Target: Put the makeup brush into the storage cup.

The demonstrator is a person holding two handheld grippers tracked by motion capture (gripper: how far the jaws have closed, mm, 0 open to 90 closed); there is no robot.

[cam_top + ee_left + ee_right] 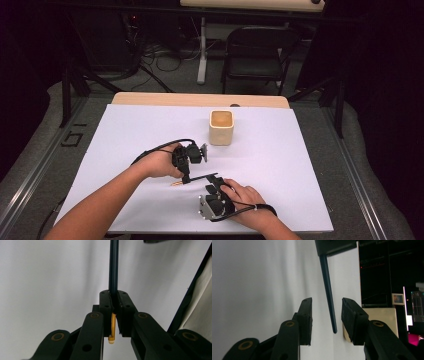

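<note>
A thin dark-blue stick (202, 178) with a gold end (175, 184) lies level just above the white sheet (125, 150). My left gripper (186, 176) is shut on it near the gold end. In the left gripper view the stick (113, 267) runs up out of the closed jaws of the left gripper (113, 293), and the gold end (112, 338) pokes out behind them. My right gripper (217, 184) stands open at the stick's free end. In the right gripper view that stick end (333, 327) sits between the spread jaws of the right gripper (327, 301), touching neither pad.
A beige square cup (221, 127) stands upright on the sheet beyond both hands; its side (387, 315) shows behind the right jaw. The table's wooden far edge (200, 99) and a black chair (255, 55) lie farther back. Dark floor borders the sheet left and right.
</note>
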